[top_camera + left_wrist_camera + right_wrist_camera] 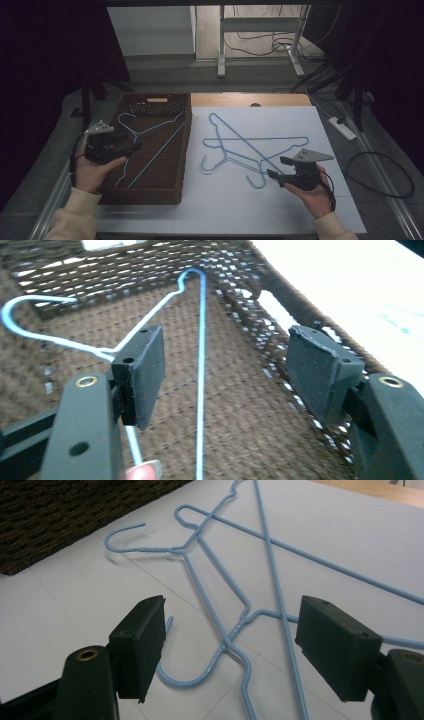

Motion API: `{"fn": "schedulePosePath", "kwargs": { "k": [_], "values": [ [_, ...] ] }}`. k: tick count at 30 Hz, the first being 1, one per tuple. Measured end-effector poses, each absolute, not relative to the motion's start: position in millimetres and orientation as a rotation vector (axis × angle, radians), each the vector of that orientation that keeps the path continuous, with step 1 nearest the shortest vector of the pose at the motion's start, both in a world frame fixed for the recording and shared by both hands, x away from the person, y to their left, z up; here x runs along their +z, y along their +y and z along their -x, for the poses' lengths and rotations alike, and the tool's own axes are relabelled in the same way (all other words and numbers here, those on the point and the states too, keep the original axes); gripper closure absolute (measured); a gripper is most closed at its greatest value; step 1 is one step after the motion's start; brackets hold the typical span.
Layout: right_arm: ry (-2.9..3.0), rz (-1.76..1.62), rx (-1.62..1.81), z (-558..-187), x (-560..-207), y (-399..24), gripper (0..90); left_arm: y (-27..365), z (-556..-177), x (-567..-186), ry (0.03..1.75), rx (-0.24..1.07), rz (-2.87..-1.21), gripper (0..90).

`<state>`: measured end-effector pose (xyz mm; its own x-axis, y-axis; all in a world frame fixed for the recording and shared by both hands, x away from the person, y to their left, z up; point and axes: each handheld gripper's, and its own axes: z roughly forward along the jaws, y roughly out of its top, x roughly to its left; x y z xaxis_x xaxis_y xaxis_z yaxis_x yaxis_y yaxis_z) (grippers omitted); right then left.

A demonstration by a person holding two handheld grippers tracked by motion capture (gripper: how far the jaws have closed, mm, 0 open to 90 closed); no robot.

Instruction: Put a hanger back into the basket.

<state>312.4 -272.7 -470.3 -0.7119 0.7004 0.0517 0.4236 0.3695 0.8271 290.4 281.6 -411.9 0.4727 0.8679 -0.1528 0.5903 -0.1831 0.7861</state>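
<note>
A brown woven basket [145, 194] stands on the left of the white table top, and a blue wire hanger [157, 155] lies flat inside it. My left gripper [131, 147] hovers over the basket's left rim, open, with nothing between its pads. In the left gripper view, that hanger's long bar [201, 365] runs below the open left gripper [227, 340]. Two more blue hangers [260, 139] [225, 125] lie crossed on the table to the right. My right gripper [276, 167] is open just beside their hooks. The right gripper view has one hook [190, 680] lying between the wide jaws of the right gripper [232, 610].
The basket wall [60, 515] is close to the crossed hangers' left. A bare wooden strip [250, 100] edges the far side of the table. On the floor to the right lie a power strip [342, 127] and looped cables [380, 175]. Metal frame legs [221, 45] stand behind.
</note>
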Motion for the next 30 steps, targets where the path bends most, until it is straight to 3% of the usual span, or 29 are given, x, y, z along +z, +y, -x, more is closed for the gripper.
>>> {"fn": "schedulePosePath", "kwargs": {
  "k": [17, 30],
  "values": [
    [2.309, -1.002, 1.271, -313, -470, -277, 29.0, 233, -261, -416, 1.016, 0.362, -1.85, 31.4],
    [2.309, -0.988, 1.26, -312, -471, -276, 29.2, 221, -252, -424, 0.978, 0.377, -1.855, 31.3]
  ]
}}
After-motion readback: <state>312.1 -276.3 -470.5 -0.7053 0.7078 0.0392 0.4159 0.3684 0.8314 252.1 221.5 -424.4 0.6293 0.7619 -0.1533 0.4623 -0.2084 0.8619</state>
